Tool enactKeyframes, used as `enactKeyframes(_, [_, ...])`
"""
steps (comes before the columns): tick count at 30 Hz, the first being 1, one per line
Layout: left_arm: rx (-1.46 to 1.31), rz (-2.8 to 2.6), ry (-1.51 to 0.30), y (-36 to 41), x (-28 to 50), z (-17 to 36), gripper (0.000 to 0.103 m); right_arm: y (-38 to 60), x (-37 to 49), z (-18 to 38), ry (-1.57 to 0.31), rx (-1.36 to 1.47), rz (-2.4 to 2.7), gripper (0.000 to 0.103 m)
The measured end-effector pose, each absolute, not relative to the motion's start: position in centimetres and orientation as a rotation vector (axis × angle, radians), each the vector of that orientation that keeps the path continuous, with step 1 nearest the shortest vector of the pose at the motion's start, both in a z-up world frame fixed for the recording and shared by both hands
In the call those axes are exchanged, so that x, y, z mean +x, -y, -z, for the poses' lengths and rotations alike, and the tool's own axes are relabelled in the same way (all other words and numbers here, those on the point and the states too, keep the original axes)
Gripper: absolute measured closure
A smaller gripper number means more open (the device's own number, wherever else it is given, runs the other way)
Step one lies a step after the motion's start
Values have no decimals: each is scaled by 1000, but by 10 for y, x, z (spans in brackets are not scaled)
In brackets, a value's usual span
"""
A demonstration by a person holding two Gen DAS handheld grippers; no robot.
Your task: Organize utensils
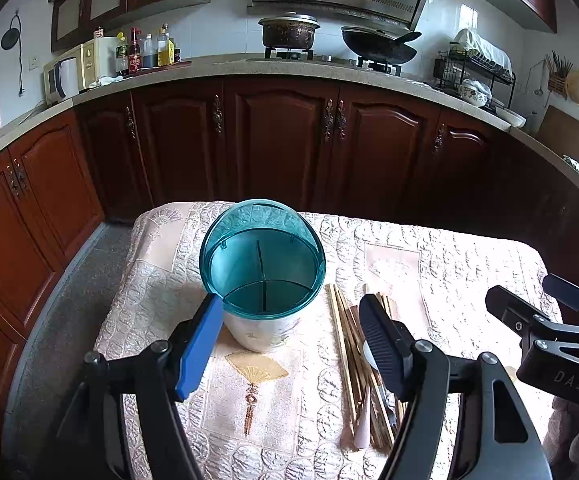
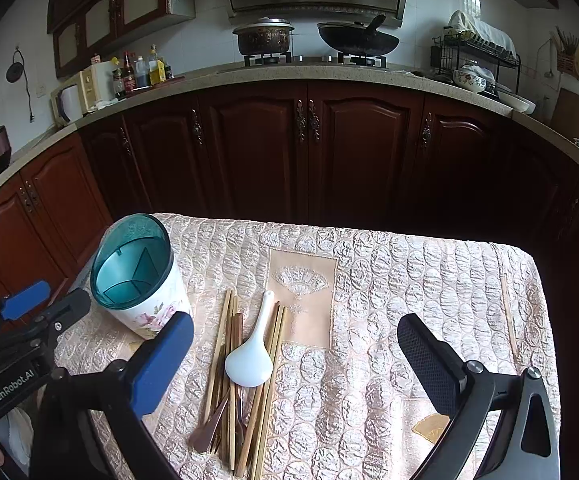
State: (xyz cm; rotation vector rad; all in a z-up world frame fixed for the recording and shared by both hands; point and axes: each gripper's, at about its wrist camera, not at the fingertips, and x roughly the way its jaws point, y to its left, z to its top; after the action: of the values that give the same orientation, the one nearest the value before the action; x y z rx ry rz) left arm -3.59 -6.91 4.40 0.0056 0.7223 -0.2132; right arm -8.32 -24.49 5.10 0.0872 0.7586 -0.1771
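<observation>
Nothing had yet gone into the holder (image 1: 263, 276), as far as either view showed: its teal-rimmed mouth stood open with the lid tipped back, and the divided compartments inside looked bare. The holder stood upright toward the left part of the quilted surface (image 2: 409, 280), its white flowered wall resting on the cloth. All the utensils lay just beside it in one loose pile: a bundle of wooden chopsticks (image 2: 225, 344) running roughly toward the camera, a white ceramic spoon (image 2: 251, 360) lying across the top of them with its bowl nearest the camera, and a dark brown spoon (image 2: 209, 432) at the near end, partly tucked among the sticks. There may have been another dark utensil within the pile, but it was too buried to tell. The left tool (image 1: 291, 344) hovered near the holder with its jaws spread wide and nothing between them, one blue pad close by the holder's rim. The right tool (image 2: 295, 360) hung over the pile, likewise spread wide and gripping nothing. So the job appeared to be at its very start: every piece was left to be picked up and stood in the holder, and the right tool seemed best placed to take the first one, probably the white spoon lying on top.
</observation>
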Motion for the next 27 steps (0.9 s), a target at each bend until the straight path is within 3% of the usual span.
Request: enactKeyframes(27, [-6,209,-743,68,-33,-36,32,246,-77,-37,-790,87,183,0])
